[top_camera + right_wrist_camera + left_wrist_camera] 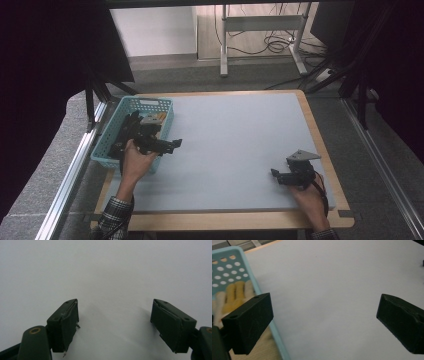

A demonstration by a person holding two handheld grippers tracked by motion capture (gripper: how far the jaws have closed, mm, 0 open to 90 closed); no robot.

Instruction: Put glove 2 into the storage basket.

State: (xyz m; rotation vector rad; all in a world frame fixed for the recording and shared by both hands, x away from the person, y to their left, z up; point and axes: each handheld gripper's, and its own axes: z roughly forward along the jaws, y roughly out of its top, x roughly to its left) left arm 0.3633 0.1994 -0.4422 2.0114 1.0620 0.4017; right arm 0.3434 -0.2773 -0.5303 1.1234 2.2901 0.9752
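Person: seen from above, two forearms come in from the near edge of the table, each hand holding a two-jaw gripper.
Right gripper [276,174]: near the front right of the grey mat [235,150], jaws spread wide with nothing between them; its own view shows bare mat under the jaws.
Left gripper [176,143]: at the left side of the mat, just beside the basket, pointing toward the middle of the table; jaws released and wide apart, holding nothing.
Basket [116,131]: light blue plastic with perforated walls, at the far left edge of the table; its near rim passes under the left jaw in the left gripper view.
Basket contents [235,293]: pale yellow and cream ribbed things lie inside, partly hidden by the jaw; I cannot tell what they are. From above, a small tan and grey piece [154,118] shows in the basket's far end.
Mat surface: bare across the middle and far side.
Progress, as a judgement: the work looks to be either at its very start or at its end. Things sit in the basket, nothing lies on the mat, and both grippers are empty.
Remaining, as a judgement: if things are to come out, the left gripper must reach back into the basket.
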